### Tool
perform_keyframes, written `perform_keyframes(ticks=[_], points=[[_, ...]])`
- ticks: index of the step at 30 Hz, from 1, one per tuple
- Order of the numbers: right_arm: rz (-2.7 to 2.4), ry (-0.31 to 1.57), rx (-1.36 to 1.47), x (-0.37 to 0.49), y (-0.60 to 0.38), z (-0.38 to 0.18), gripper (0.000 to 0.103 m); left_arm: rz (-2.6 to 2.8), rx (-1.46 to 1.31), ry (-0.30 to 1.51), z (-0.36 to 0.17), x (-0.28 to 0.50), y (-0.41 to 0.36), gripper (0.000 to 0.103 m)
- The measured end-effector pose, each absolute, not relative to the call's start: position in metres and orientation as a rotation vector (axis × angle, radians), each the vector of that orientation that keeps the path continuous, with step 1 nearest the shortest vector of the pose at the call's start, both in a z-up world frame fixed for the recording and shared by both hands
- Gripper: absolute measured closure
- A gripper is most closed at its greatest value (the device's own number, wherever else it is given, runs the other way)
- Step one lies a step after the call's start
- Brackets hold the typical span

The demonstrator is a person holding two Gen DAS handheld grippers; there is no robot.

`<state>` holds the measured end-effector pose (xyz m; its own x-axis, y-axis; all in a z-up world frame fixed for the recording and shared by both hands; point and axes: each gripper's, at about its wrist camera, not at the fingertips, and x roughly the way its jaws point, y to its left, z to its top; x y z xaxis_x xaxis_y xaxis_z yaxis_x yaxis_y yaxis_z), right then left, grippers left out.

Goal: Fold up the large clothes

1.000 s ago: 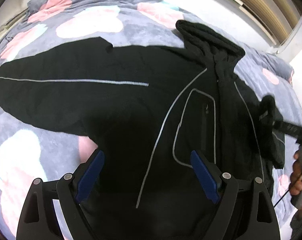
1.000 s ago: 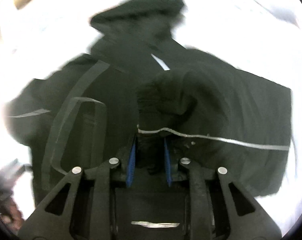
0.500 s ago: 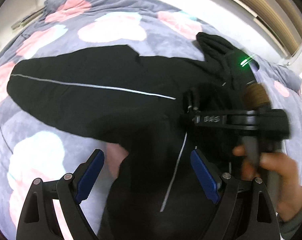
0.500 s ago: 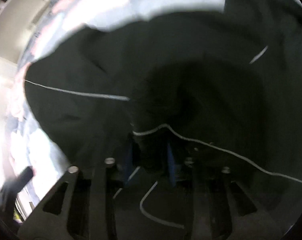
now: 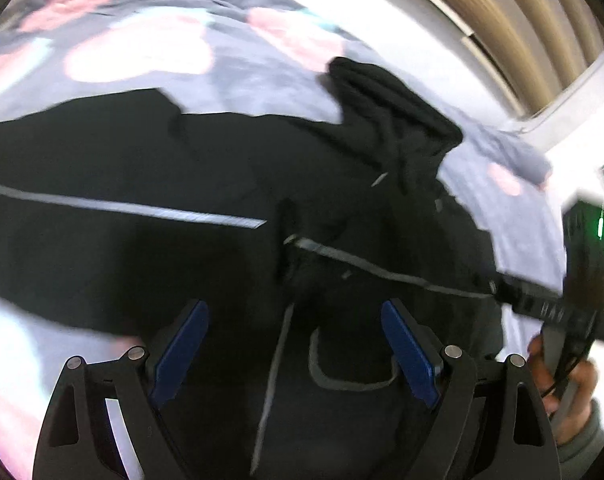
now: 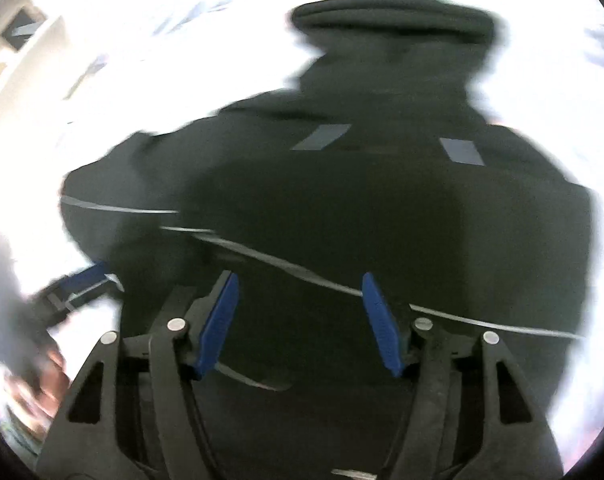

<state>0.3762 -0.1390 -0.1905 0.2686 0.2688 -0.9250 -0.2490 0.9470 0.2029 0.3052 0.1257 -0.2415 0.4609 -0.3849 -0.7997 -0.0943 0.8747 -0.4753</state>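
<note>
— Jacket (image 5: 142, 208), black with thin pale piping, takes up most of both views. Where does it lie?

— Spread on a bed whose cover (image 5: 230, 80) is grey with pink and white blotches. One sleeve (image 5: 82, 200) stretches out flat to the left in the left wrist view, a pale stripe running along it. The other sleeve (image 5: 382, 272) lies folded across the chest, its stripe slanting toward the lower right. The hood (image 5: 394, 108) is bunched at the far end.

— And the hands?

— In the left wrist view the person's right hand (image 5: 562, 380) sits at the right edge, fingers wrapped round the handle of its tool, which reaches in over the jacket's right side. In the right wrist view the left hand (image 6: 42, 368) is a blur at the lower left, so I can only say it seems to grip its handle too.

— The left gripper (image 5: 294, 352)?

— Jaws spread wide, blue pads well apart, nothing between them. It hovers over the lower chest of the jacket; whether it touches the cloth I cannot tell.

— The right gripper (image 6: 300, 324)?

— Also parted wide and holding nothing. The folded sleeve's pale stripe passes just beyond its fingertips, and the dark body of the jacket fills the gap between the pads.
</note>
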Motion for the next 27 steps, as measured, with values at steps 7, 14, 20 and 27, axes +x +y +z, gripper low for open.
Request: perform_keyframes(ticks=[7, 14, 20, 27], points=[[0.052, 1.329, 0.011, 0.361, -0.244, -0.228, 0.053, -0.236, -0.543, 1.169, -0.291, 0.367, 0.111, 0.021], [0.025, 1.366, 0.034, 0.36, -0.258, -0.249, 0.055, -0.278, -0.531, 1.145, -0.283, 0.375, 0.098, 0.086], [0.049, 1.296, 0.094, 0.375, -0.263, -0.229, 0.054, -0.243, -0.535, 1.011, -0.228, 0.35, 0.13, 0.086], [-0.045, 1.402, -0.003, 0.39, -0.254, -0.297, 0.051, -0.178, -0.58, 1.232, -0.324, 0.358, 0.14, 0.08]])
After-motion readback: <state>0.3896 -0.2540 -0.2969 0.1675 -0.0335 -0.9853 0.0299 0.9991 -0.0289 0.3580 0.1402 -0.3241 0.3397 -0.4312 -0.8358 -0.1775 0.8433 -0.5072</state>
